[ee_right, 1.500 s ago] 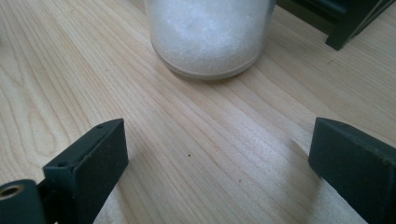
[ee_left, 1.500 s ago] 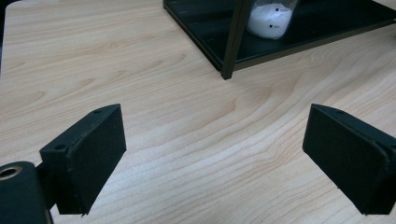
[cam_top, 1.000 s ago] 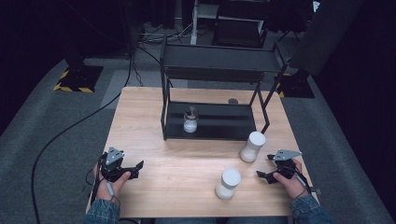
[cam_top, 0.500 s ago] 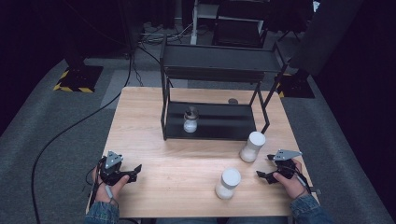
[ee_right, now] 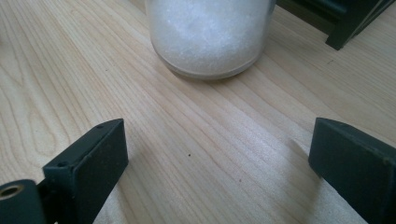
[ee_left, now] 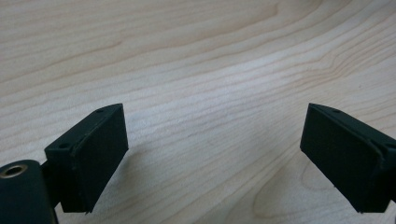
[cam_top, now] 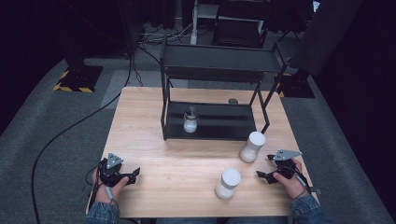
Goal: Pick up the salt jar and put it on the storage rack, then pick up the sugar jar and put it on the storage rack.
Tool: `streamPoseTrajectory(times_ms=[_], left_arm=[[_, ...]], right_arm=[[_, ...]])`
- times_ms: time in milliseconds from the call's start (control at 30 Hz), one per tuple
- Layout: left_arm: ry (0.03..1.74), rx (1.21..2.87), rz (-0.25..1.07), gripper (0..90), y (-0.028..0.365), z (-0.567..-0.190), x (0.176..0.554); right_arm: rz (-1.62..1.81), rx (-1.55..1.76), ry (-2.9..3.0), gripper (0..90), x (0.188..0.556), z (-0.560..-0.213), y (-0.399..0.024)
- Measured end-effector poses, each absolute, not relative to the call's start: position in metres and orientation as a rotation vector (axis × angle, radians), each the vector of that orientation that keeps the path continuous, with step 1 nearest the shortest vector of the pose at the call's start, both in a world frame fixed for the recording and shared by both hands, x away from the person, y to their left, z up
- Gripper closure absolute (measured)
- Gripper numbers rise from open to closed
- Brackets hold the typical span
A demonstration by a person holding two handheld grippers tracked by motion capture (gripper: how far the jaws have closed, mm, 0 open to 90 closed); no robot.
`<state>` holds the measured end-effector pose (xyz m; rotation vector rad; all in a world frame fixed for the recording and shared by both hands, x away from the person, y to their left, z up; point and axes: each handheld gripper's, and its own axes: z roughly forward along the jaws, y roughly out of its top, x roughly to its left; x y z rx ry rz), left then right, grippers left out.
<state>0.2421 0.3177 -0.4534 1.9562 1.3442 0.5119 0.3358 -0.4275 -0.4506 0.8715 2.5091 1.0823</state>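
Observation:
Two white-lidded jars of white grains stand on the wooden table (cam_top: 177, 149), one near the front edge (cam_top: 228, 184) and one by the rack's right leg (cam_top: 252, 146). A smaller jar (cam_top: 190, 120) sits on the lower tier of the black rack (cam_top: 219, 60). My left gripper (cam_top: 133, 173) rests at the front left, open, with bare wood between its jaws (ee_left: 212, 154). My right gripper (cam_top: 261, 175) lies at the front right, open and holding nothing (ee_right: 217, 158). Just ahead of it is the jar by the rack (ee_right: 210, 35), clear of the jaws.
A small round grey object (cam_top: 233, 101) lies on the table behind the rack. A black cable (cam_top: 60, 135) runs over the grey carpet at the left. The rack's foot (ee_right: 348, 28) stands close beside the jar in the right gripper view.

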Motion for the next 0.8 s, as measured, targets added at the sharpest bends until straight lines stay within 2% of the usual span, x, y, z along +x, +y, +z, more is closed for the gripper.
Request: streamPoseTrajectory(times_ms=[133,800], left_arm=[[1.348,2.015,0.541,7.2,0.309,-0.4505,0.2437],[1.365,2.01,0.544,5.0,0.3073,-0.4505,0.244]], right_arm=[[1.081,0.872,2.509,4.6,0.3357,-0.4506,-0.4274],[1.107,0.897,2.498,7.2,0.3317,-0.4488,-0.4297]])
